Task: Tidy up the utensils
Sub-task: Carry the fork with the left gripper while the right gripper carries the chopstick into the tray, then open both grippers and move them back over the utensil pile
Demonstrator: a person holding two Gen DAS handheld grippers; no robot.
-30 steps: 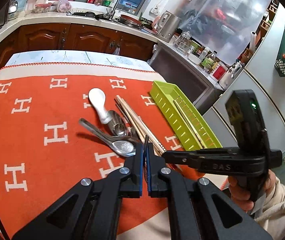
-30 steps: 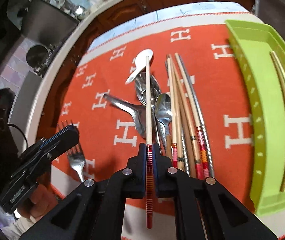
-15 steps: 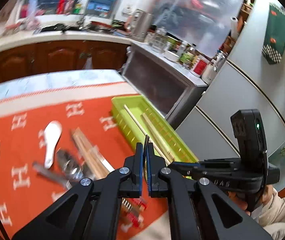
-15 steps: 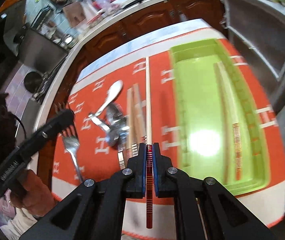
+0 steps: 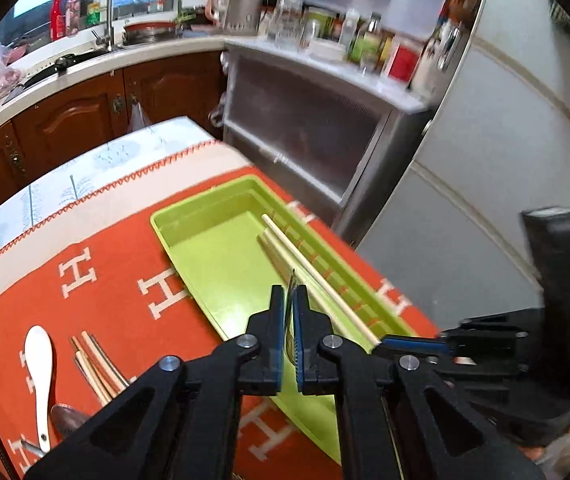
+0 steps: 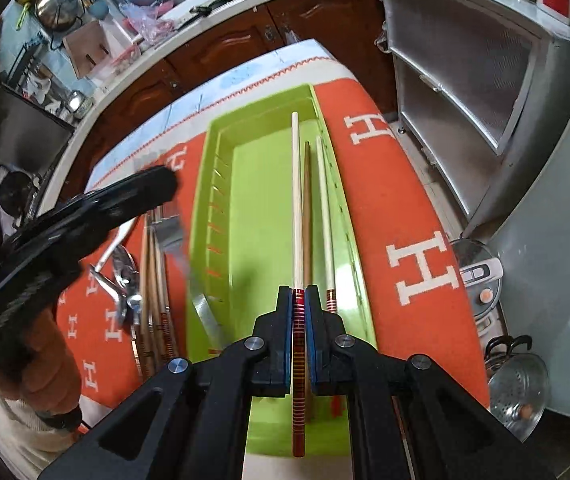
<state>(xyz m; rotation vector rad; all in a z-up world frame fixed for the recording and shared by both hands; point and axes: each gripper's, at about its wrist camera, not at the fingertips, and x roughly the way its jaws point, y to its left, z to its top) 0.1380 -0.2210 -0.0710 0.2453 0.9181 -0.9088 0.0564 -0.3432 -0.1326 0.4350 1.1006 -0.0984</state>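
My right gripper [image 6: 299,300] is shut on a pale chopstick [image 6: 295,200] with a red banded end, held lengthwise over the green tray [image 6: 261,184]. Two chopsticks [image 6: 323,208] lie inside along the tray's right wall. My left gripper [image 5: 290,300] is shut on a metal fork [image 5: 291,320], seen edge-on between the pads, above the tray [image 5: 213,248]. In the right wrist view the fork [image 6: 181,248] shows blurred at the tray's left wall. The held chopstick also shows in the left wrist view [image 5: 317,276].
On the orange cloth [image 5: 97,304] left of the tray lie a white spoon [image 5: 39,372], several chopsticks [image 5: 97,364] and metal spoons [image 6: 123,276]. The table's right edge [image 6: 437,216] drops beside a grey cabinet [image 6: 457,92] and fridge [image 5: 485,184].
Both grippers have swung right from the utensil pile to above the green tray, the right carrying the chopstick, the left carrying the fork.
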